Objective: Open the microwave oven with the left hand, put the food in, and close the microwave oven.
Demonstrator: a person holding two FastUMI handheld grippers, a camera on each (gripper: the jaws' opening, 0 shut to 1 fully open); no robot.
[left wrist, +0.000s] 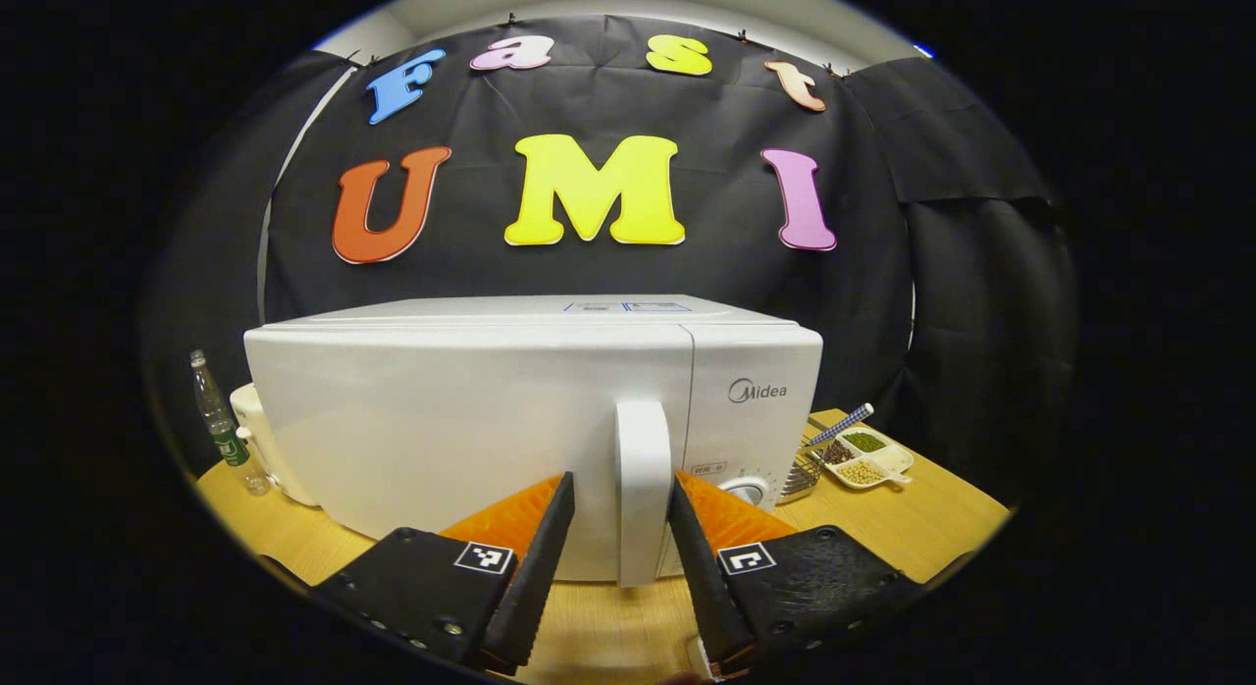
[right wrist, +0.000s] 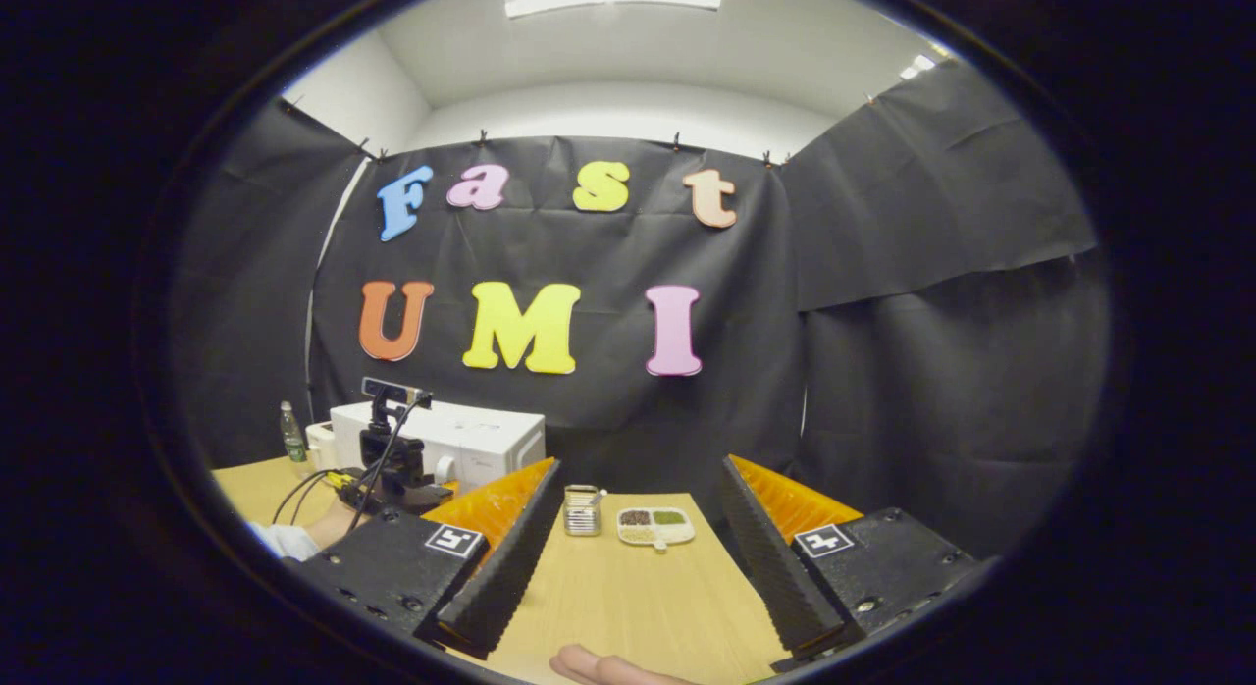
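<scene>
Left tongs sat at the bottom centre of the left gripper view, spread, one finger on each side of the white door handle; whether they touched it could not be told. Behind stood the white microwave oven, door shut, on the wooden counter. A divided food tray lay at the right of the frame, a clear bottle at the left. In the right gripper view, the right tongs were spread wide and empty above the counter, with the tray and a small metal rack between the fingers farther off.
</scene>
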